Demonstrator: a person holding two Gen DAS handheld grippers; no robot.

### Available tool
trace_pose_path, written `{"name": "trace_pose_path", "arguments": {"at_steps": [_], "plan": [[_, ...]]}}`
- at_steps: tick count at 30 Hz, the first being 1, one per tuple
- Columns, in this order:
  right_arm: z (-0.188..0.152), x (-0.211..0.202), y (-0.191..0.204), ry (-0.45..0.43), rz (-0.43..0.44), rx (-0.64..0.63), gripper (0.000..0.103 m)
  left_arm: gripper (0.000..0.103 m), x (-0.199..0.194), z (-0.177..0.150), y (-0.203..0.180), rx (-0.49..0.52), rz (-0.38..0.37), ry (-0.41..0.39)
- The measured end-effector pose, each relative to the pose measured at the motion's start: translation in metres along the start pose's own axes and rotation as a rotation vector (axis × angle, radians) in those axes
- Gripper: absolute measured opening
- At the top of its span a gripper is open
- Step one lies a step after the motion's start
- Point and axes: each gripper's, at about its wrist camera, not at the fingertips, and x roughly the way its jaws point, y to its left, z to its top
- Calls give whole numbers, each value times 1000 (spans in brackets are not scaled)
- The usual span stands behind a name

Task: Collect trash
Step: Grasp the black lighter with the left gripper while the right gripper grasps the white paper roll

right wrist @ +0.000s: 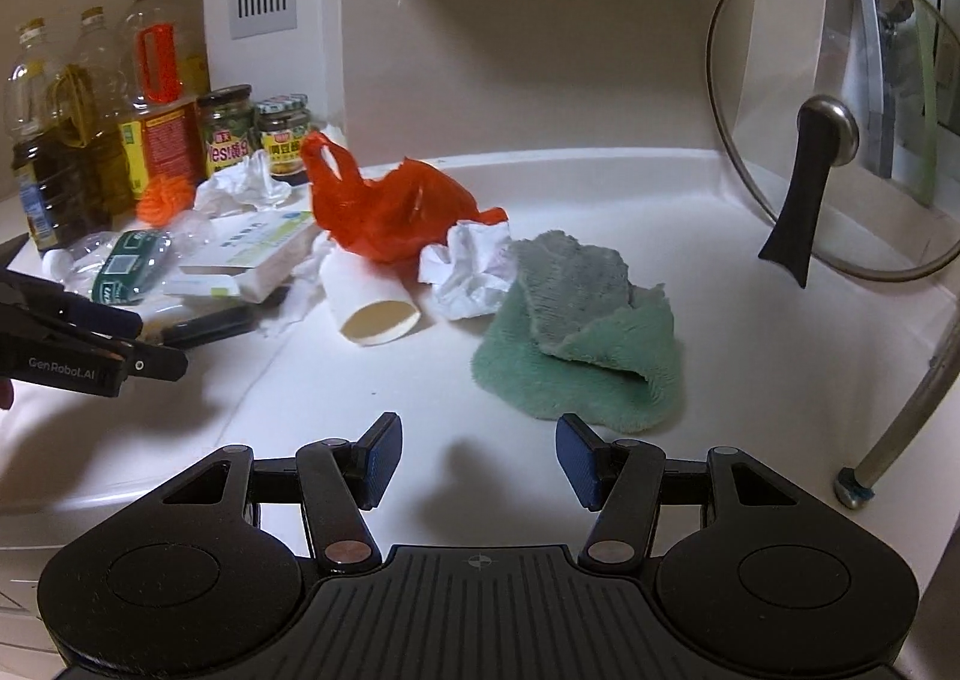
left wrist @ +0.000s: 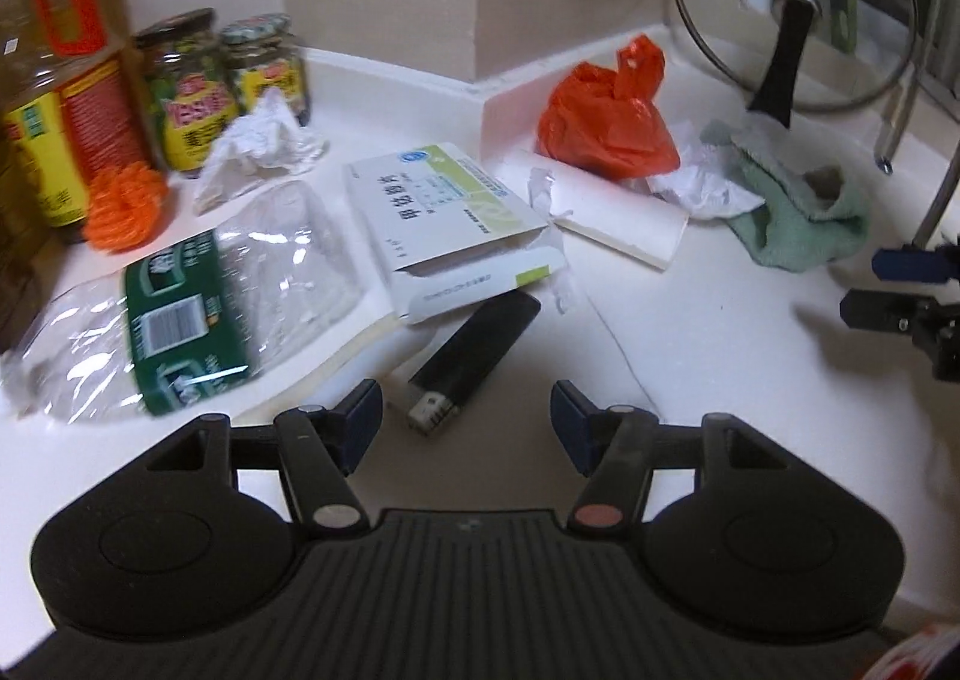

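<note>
Both tongs, left tongs (left wrist: pixel 467 422) and right tongs (right wrist: pixel 478 455), gape empty; two jars (left wrist: pixel 222 86) stand lidded, contents greenish.

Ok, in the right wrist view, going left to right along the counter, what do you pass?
Oil bottles → orange scrubber → crushed plastic bottle → orange plastic bag → crumpled white paper → green cloth → glass pot lid.
</note>
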Motion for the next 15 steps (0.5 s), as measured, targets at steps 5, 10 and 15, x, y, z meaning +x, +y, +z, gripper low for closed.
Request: {"name": "trace_pose_path", "arguments": {"at_steps": [5,10,15], "plan": [[1,11,-1,9,42,2,57,59,14,9,-1,26,-29,6],[13,26,10,-8,101,-13,57,40,13,12,-6,29,-38,9],[35,49,26,-49,147,-50,57,25,-2,1,-11,-15,-19,19]]}}
